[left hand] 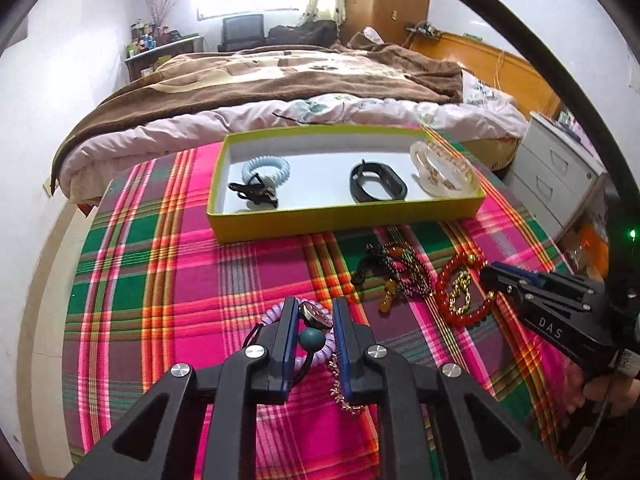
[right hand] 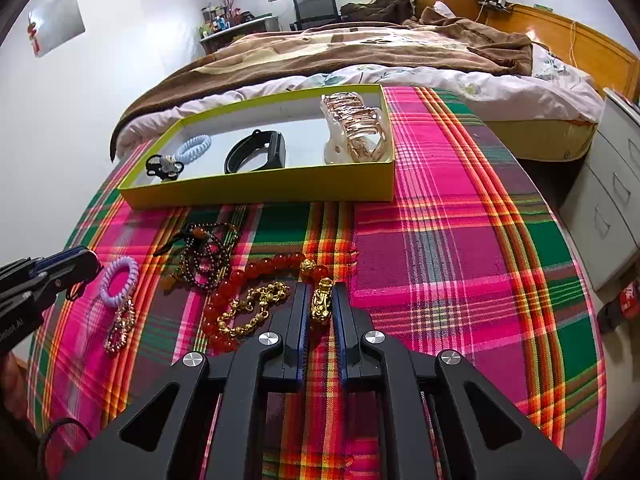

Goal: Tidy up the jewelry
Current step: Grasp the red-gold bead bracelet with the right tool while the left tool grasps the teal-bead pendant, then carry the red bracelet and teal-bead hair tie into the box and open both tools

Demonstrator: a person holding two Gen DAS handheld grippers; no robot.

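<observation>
Two grabs at once here. The left gripper [left hand: 314, 322] is clamped on a lilac coil hair tie [left hand: 276, 316], with a round watch-like face [left hand: 316, 314] and a teal bead [left hand: 313, 338] caught between the fingers too; a gold rhinestone chain [left hand: 340, 384] dangles underneath, and whether it's actually pinched or just tangled along can't be told. The right gripper [right hand: 322, 304] is closed on the gold charm [right hand: 323, 300] of the red bead bracelet [right hand: 240, 276], which lies on the plaid cloth [right hand: 460, 240] covering the desk.

Handling-wise, all of it is probably light and floppy. The coil tie looks springy and grippy, so it should be held fine anywhere. The bead bracelet is a loose string: taken by the charm, the rest will likely just hang and swing. Glossy beads are probably slippery, so the charm seems the better spot.

What's in the way: a gold chain bracelet [right hand: 256, 312] sits inside the red loop and could get dragged along. A dark bead necklace [right hand: 202, 256] lies just beside. The yellow-green box [right hand: 260, 190] already holds a blue coil tie [right hand: 194, 146], a black band [right hand: 256, 152], a black hair clip [right hand: 164, 166] and a clear clip [right hand: 356, 132], with bare floor left in between.
</observation>
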